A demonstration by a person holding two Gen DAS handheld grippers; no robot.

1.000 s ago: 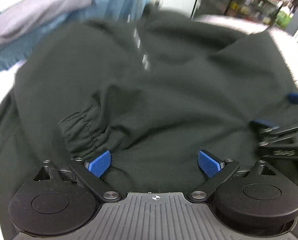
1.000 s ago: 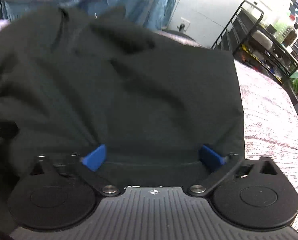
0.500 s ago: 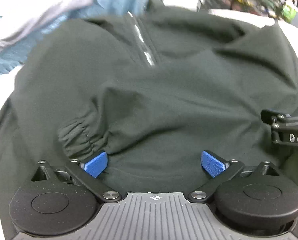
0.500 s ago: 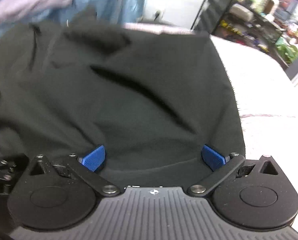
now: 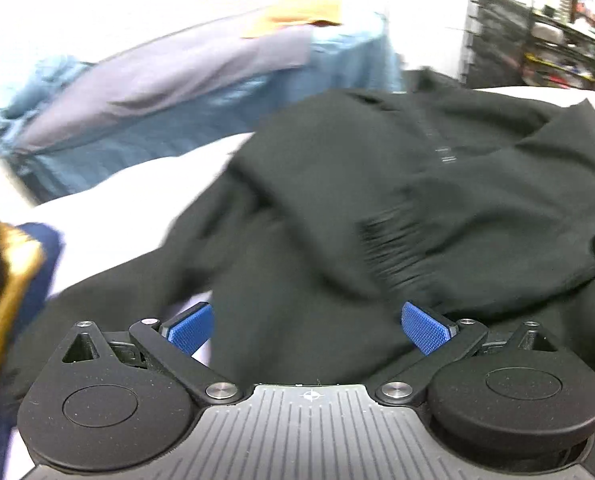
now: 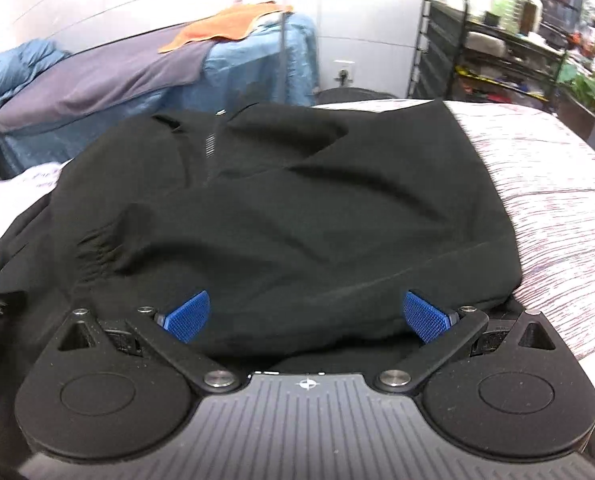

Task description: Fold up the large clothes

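Observation:
A large black zip-up jacket (image 6: 297, 208) lies spread on a pale patterned bed cover (image 6: 557, 200). One sleeve is folded across the front, and its gathered cuff (image 6: 97, 248) points left. The jacket also fills the left wrist view (image 5: 377, 220), blurred by motion, with the cuff (image 5: 397, 248) near the middle. My left gripper (image 5: 307, 326) is open and empty over the jacket's lower left part. My right gripper (image 6: 303, 314) is open and empty over the lower hem; no cloth sits between its blue pads.
Behind the bed stands another bed with blue and grey covers (image 6: 117, 76) and an orange cloth (image 6: 225, 24). A black wire shelf with bottles (image 6: 497, 52) stands at the back right. A gold and navy item (image 5: 13, 280) lies at the left edge.
The left gripper has swung left, so the jacket now sits right of its centre and bare cover shows at left. The right gripper has pulled back slightly. Both stay open.

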